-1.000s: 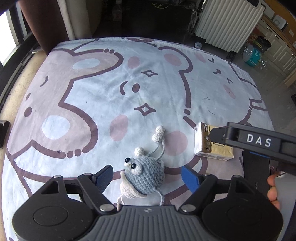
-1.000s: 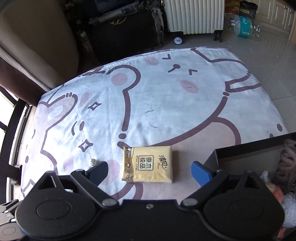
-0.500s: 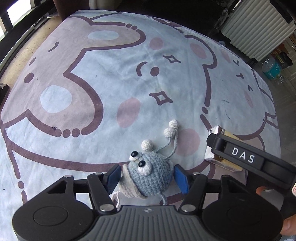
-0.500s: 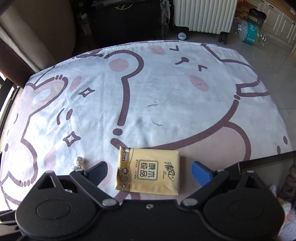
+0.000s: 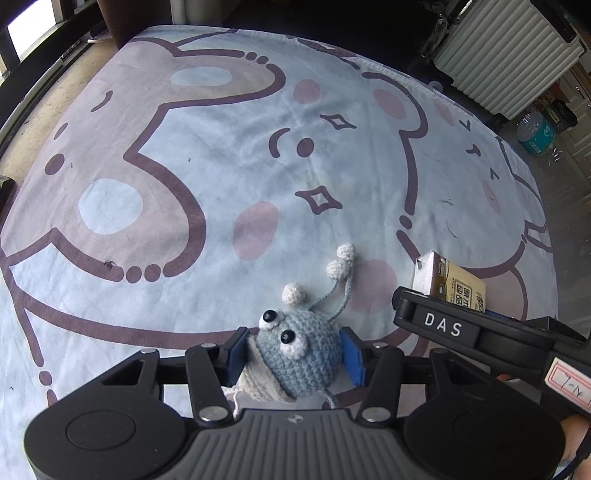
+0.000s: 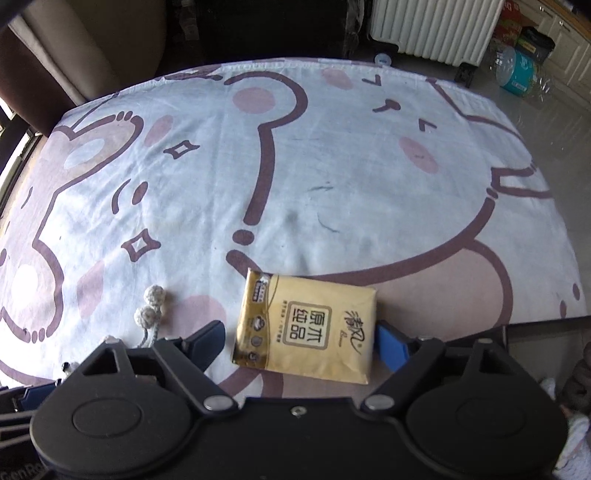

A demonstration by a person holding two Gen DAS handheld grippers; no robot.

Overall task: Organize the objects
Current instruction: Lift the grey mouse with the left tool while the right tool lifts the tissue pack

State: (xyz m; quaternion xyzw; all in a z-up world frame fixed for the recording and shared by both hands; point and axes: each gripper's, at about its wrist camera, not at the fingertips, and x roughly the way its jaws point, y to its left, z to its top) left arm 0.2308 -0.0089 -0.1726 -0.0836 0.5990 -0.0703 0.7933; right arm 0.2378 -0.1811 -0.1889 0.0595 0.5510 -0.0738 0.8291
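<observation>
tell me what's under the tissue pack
The tissue pack lies flat on the cartoon blanket; pink and brown print shows around its edges. Whatever lies directly beneath it is covered.

A blanket [image 6: 332, 155] printed with pale cartoon bears covers the floor. Beyond its far edge stands a white ribbed suitcase [image 6: 436, 26], with a dark case [image 6: 266, 26] left of it. Right of the suitcase, a water jug [image 6: 517, 72] lies on glossy grey tiles [image 6: 554, 155]. Daylight enters a window [image 5: 29, 26] at far left.
</observation>
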